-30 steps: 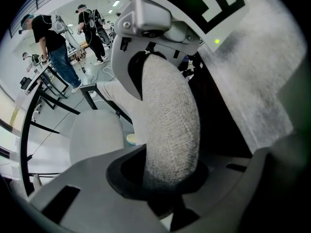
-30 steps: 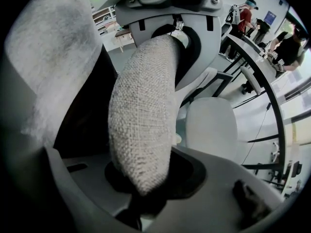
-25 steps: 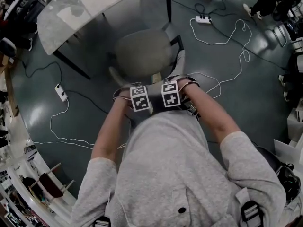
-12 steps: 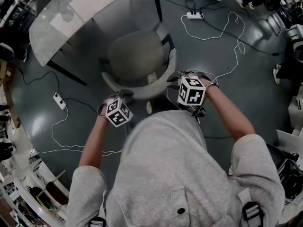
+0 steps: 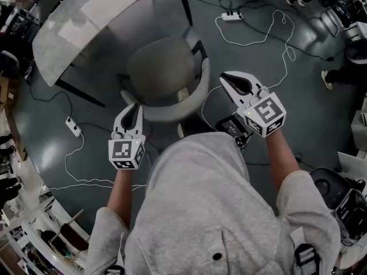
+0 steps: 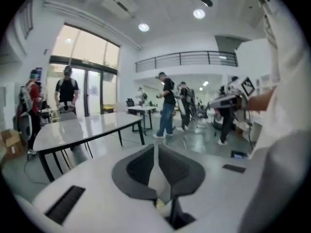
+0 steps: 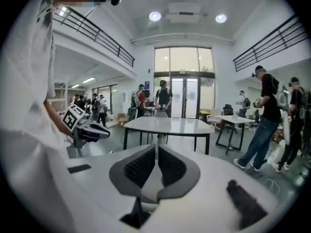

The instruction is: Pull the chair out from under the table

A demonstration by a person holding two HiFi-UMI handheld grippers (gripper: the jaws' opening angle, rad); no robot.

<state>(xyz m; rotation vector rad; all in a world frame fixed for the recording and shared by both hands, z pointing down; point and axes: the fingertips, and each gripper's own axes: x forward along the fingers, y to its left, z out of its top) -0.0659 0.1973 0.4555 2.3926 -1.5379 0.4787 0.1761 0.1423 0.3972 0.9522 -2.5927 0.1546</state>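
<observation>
Head view shows the chair [image 5: 166, 70] just ahead of me by the table [image 5: 74, 22], between my left tool [image 5: 134, 107] and right tool [image 5: 228, 79], both closing on nothing.

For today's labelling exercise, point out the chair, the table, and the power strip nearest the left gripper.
chair [image 5: 163, 70]: head view, seat centre.
table [image 5: 86, 22]: head view, bare tabletop.
power strip [image 5: 73, 126]: head view, its white body.

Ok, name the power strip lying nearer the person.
The left power strip, left of the chair; the far power strip lies beyond the chair.
</observation>
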